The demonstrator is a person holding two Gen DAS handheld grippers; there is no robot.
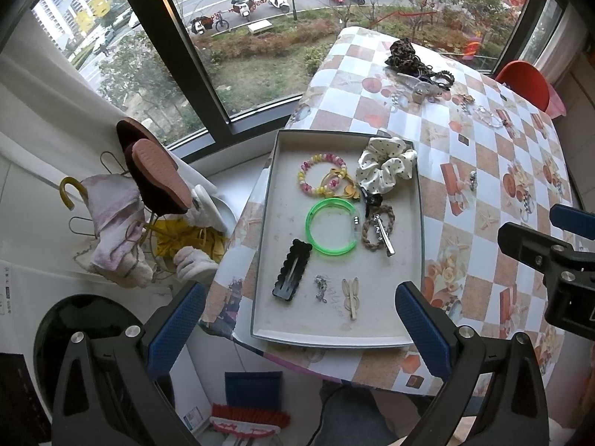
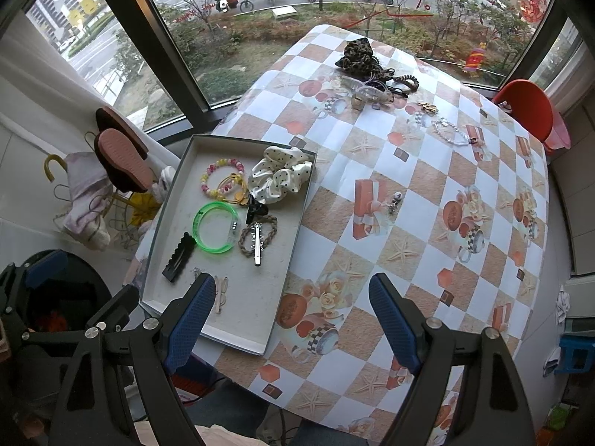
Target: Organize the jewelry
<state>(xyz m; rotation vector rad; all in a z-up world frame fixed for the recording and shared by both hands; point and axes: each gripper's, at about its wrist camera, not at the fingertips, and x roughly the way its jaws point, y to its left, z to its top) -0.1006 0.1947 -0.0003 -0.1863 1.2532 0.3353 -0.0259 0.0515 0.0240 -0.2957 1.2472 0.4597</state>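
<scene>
Your left gripper [image 1: 300, 329] hangs spread wide over the tray's [image 1: 421, 223] near edge. A green bangle [image 1: 330, 226] lies mid-tray, a polka-dot scrunchie [image 1: 385, 165] beyond it.

1. A table [image 2: 427, 193] wears a checkered cloth printed with starfish and cups.
2. A red chair [image 2: 528, 107] stands at its far right corner.
3. A window [image 1: 260, 37] looks onto parked scooters [image 1: 241, 9] and shrubs.
4. Left of the table, slippers [image 1: 156, 171], a towel [image 1: 111, 208] and a yellow hook [image 1: 67, 191] hang on a wire rack.
</scene>
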